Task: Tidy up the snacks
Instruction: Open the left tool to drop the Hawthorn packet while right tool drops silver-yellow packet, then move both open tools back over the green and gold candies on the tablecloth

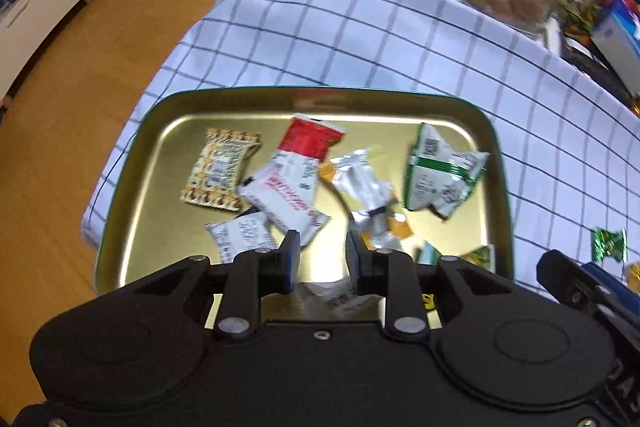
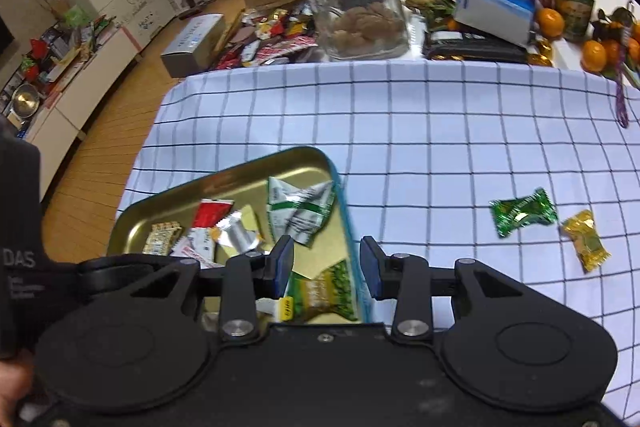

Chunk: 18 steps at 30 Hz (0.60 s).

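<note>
A gold tin tray (image 1: 120,227) sits on a tabletop (image 2: 440,131) covered by a blue checked cloth. Most snack packets already lie inside the tray, among them a red-and-white packet (image 1: 308,143) and a green-and-white packet (image 1: 436,171). 2 sweets are left outside, well to the right of the tray: a green candy (image 2: 522,211) and, just beside it, a yellow candy (image 2: 586,241). The left gripper (image 1: 322,259) hovers over the tray, parted and empty. The right gripper (image 2: 326,267) (above the tray's right rim) is also parted, holding nothing. The task looks nearly finished.
</note>
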Tool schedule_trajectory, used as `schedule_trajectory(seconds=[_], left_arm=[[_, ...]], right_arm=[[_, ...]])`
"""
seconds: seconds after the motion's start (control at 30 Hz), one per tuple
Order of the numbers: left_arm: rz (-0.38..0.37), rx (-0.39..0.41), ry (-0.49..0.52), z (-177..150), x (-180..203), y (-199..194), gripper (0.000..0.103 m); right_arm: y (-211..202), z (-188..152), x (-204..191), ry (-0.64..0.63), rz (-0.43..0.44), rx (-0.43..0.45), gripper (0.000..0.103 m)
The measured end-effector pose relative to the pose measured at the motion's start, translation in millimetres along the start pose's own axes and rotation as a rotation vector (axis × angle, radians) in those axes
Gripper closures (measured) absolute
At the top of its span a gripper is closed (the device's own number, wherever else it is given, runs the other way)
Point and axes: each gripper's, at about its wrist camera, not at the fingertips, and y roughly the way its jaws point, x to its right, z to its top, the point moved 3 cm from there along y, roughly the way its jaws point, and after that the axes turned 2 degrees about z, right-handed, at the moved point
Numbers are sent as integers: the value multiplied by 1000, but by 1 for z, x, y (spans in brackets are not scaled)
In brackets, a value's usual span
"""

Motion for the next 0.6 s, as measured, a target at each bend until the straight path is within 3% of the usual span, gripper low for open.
schedule_trajectory(seconds=[0.23, 0.6], left_arm=[[-42, 4, 108, -8, 34, -7, 68], [-86, -24, 189, -20, 75, -13, 68]], right_arm=[[-3, -7, 42, 77, -59, -20, 63], [-12, -6, 115, 215, -171, -21, 63]])
